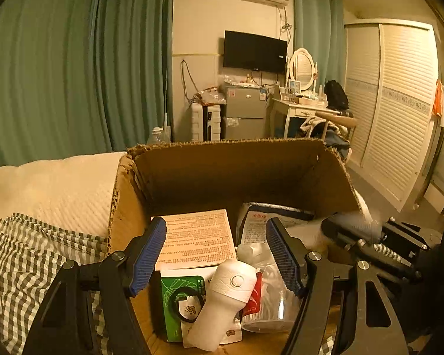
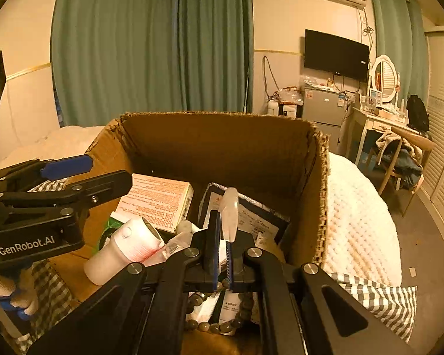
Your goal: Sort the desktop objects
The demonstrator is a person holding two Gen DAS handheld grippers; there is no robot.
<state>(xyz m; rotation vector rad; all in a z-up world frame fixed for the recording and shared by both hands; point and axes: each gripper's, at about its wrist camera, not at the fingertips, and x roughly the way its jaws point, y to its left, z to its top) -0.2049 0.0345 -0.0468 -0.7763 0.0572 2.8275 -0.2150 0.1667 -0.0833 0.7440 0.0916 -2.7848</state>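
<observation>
An open cardboard box (image 1: 222, 171) holds several items: a white handheld device (image 1: 225, 298), a printed carton (image 1: 198, 239), a green box (image 1: 177, 298), a clear tub (image 1: 269, 304) and a dark-edged pouch (image 1: 278, 216). My left gripper (image 1: 216, 227) hangs open over the box with the white device (image 2: 124, 242) below its fingers, touching nothing. My right gripper (image 2: 221, 224) is shut on a thin clear oval piece (image 2: 230, 207) that sticks up above its pads, over the box's right half. A bead bracelet (image 2: 210, 325) lies below it.
The box (image 2: 216, 142) rests on a bed with a white quilt (image 2: 358, 216) and a checked cloth (image 1: 29, 254). A gloved hand (image 2: 3, 293) holds the left gripper. A chair (image 2: 405, 153), dressing table and fridge stand beyond the bed.
</observation>
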